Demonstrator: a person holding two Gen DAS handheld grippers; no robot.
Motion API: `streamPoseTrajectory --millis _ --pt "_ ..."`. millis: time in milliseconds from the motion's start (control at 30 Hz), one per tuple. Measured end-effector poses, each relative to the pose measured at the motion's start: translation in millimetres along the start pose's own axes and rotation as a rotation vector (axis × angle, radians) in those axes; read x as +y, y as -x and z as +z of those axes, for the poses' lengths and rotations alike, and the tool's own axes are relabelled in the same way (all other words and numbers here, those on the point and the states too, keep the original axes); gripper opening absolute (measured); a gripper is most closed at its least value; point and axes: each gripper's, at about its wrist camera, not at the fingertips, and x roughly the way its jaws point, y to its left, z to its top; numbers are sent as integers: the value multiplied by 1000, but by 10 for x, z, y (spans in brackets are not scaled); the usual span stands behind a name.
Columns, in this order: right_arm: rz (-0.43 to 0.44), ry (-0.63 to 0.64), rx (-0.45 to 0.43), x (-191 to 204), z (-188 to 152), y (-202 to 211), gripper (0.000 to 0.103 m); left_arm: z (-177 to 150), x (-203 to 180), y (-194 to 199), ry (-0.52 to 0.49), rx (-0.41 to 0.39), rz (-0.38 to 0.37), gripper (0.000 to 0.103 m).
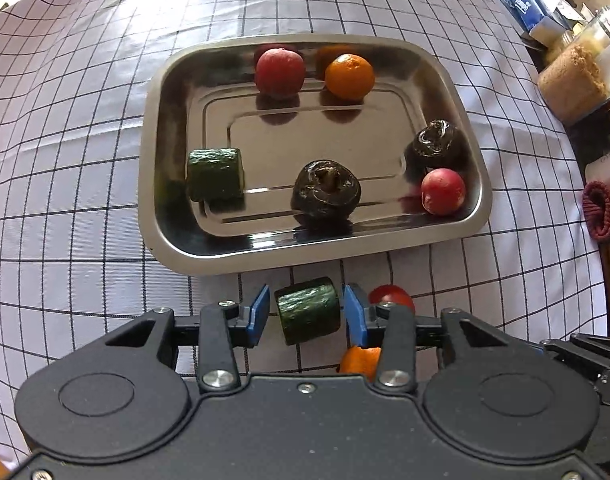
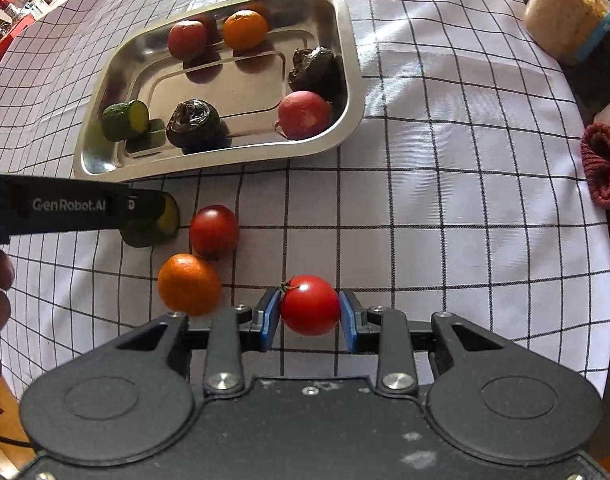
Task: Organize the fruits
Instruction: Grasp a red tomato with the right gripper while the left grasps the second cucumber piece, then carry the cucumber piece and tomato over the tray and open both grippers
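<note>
Left wrist view has a cucumber chunk [image 1: 308, 309] sitting between the blue pads of the left gripper [image 1: 307, 314], on the checked tablecloth [image 1: 85, 120] just near of the steel tray [image 1: 167, 240]. There's a visible gap on both sides, so the jaws are partly open and not actually pinching it. Behind the right pad you only get slivers of a dark red tomato [image 1: 393, 298] and an orange [image 1: 360, 360].

Right wrist view fills that in: the same tomato [image 2: 213, 231] and orange [image 2: 189, 284] lie touching each other on the cloth, just right of the cucumber chunk [image 2: 167, 216], which is half hidden by the left gripper's black finger coming in from the left edge. This view also shows what the left one doesn't, a bright red tomato [image 2: 310, 305] between the pads of the right gripper [image 2: 310, 312]. The pads look like they meet its sides, so it seems held, and it's low over the cloth or on it, can't tell which.

In the tray: a second cucumber piece [image 1: 215, 174] at the left, a red fruit [image 1: 279, 73] and an orange [image 1: 349, 76] at the far side, two dark wrinkled fruits [image 1: 326, 189] middle and right, and a pinkish red one [image 1: 442, 191] in the near right corner.

Off the right edge sit a red knitted thing [image 2: 601, 168] and a jar [image 2: 565, 12] of brown stuff.
</note>
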Motion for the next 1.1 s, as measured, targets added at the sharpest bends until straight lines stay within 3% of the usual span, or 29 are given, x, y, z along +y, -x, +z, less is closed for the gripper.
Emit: streamPoseTrajectory --millis 333,500,800,1100 --pt "1 17 10 28 10 -49 33 22 -18 -196 7 45 22 51" --pt "3 32 6 38 -3 -33 33 12 19 -251 41 63 0 47" --pt "12 67 -13 85 -92 55 33 -150 191 -23 109 45 35 46" --pt "39 156 -1 236 -233 91 33 -530 401 233 187 62 62 46"
